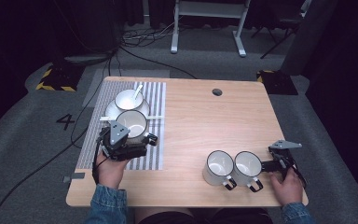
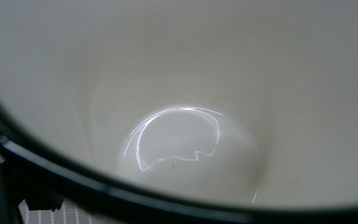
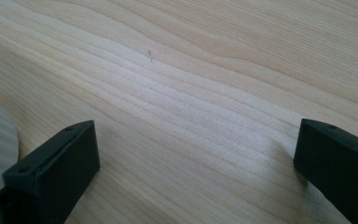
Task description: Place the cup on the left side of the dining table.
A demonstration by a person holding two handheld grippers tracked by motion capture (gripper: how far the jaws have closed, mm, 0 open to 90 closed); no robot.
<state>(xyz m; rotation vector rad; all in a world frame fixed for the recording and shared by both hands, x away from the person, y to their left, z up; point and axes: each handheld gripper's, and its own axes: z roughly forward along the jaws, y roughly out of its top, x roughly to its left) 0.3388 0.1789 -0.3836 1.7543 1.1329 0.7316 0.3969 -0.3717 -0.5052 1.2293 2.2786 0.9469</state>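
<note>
Mug (image 1: 132,122) gripped at the rim by left gripper (image 1: 121,140); right gripper (image 1: 279,161) fingers spread wide over bare table (image 1: 205,116).

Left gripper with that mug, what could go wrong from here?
1. The left gripper seems to grip the mug by one side of its rim; held off-centre, it may tilt or slip.
2. That mug sits close to the bowl with a spoon on the plate; a swing could knock them.
3. The right gripper rests open right beside the two mugs; a nudge could shove them.
</note>
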